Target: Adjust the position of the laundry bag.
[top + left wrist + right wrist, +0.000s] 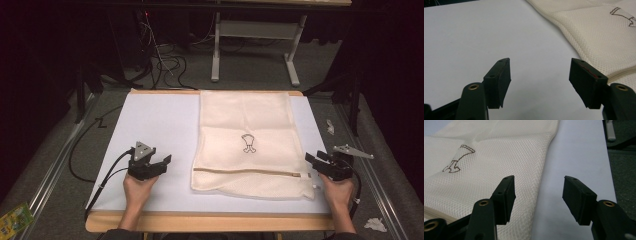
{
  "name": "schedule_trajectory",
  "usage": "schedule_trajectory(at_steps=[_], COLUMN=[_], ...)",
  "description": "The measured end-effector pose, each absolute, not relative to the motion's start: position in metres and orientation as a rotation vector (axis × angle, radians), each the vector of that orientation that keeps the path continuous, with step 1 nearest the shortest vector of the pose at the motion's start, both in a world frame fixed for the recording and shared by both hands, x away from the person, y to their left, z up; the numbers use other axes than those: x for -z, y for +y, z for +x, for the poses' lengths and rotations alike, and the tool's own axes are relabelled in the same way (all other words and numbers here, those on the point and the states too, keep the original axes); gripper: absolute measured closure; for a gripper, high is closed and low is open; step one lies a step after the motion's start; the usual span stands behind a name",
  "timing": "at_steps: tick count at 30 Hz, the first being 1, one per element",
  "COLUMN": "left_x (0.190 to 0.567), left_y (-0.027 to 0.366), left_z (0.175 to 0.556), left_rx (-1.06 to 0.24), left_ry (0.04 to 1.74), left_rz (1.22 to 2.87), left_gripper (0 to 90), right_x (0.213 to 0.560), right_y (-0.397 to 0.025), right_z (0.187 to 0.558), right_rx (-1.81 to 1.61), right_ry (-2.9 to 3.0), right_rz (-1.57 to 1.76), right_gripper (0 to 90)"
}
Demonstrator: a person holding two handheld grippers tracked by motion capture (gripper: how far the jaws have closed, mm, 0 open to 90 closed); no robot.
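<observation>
The left claw (162,162) is held spread wide, and nothing is pinched between its jaws. It is held by a hand (139,187) low over the white surface (150,125). In the left gripper view, this claw (540,75) is seen over bare white, with the cream mesh bag (599,37) just beside its right jaw.

The right claw (315,161) is spread wide too, and nothing is pinched by it. It is held by the other hand (337,192) at the right edge of the surface. In the right gripper view, this claw (539,193) is seen with its left jaw over the bag's (486,170) edge and its right jaw over bare white.

The mesh bag (250,140) is laid flat on the surface, between the two claws and nearer the right one. A small dark drawing (248,143) is seen in its middle. A zip line (245,171) is seen running across the bag near its close end.
</observation>
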State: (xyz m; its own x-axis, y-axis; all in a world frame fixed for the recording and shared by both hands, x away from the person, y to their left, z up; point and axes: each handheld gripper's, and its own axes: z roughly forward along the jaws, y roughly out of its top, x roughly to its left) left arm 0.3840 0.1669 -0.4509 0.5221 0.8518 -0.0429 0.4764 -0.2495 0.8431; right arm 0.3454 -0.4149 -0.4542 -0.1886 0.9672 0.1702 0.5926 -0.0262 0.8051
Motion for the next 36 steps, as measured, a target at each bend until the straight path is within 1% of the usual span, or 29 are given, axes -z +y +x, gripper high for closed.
schedule_trajectory(at_steps=[2, 6, 8, 10, 13, 15, 18, 20, 22, 26, 28, 31, 36], left_x=[0.449, 0.447, 0.447, 0.445, 0.445, 0.444, 0.444, 0.447, 0.448, 0.450, 0.452, 0.453, 0.456], left_y=[0.161, 0.148, 0.141, 0.130, 0.124, 0.110, 0.103, 0.090, 0.086, 0.073, 0.070, 0.067, 0.061], left_z=[0.383, 0.381, 0.383, 0.383, 0.384, 0.387, 0.388, 0.394, 0.396, 0.402, 0.409, 0.411, 0.418], left_rx=[-0.518, -0.508, -0.474, -0.463, -0.438, -0.415, -0.405, -0.362, -0.347, -0.347, -0.320, -0.335, -0.318], left_ry=[1.085, 1.075, 1.076, 1.058, 1.052, 1.037, 1.033, 1.047, 1.050, 1.054, 1.087, 1.090, 1.122], left_rz=[1.900, 1.919, 1.939, 1.961, 1.968, 1.987, 2.000, 2.018, 2.026, 2.046, 2.030, 2.041, 2.057], left_gripper=[34.0, 33.2, 32.5, 31.4, 31.9, 32.8, 33.3, 33.6, 34.0, 33.8, 33.5, 33.4, 33.5], right_x=[0.454, 0.452, 0.451, 0.450, 0.449, 0.450, 0.450, 0.449, 0.448, 0.446, 0.447, 0.448, 0.450], right_y=[-0.415, -0.415, -0.415, -0.413, -0.411, -0.409, -0.407, -0.403, -0.400, -0.395, -0.394, -0.393, -0.391], right_z=[0.345, 0.343, 0.342, 0.341, 0.342, 0.346, 0.349, 0.354, 0.356, 0.361, 0.367, 0.369, 0.375], right_rx=[-1.098, -1.087, -1.091, -1.090, -1.088, -1.077, -1.060, -1.042, -1.035, -1.016, -1.005, -0.991, -0.951], right_ry=[1.812, 1.828, 1.834, 1.837, 1.842, 1.865, 1.882, 1.904, 1.922, 1.938, 1.944, 1.949, 1.955], right_rz=[1.634, 1.640, 1.639, 1.625, 1.637, 1.646, 1.655, 1.670, 1.674, 1.662, 1.678, 1.681, 1.719], right_gripper=[45.6, 47.8, 47.9, 50.4, 50.9, 53.0, 54.2, 56.5, 57.3, 57.5, 57.4, 57.4, 56.8])
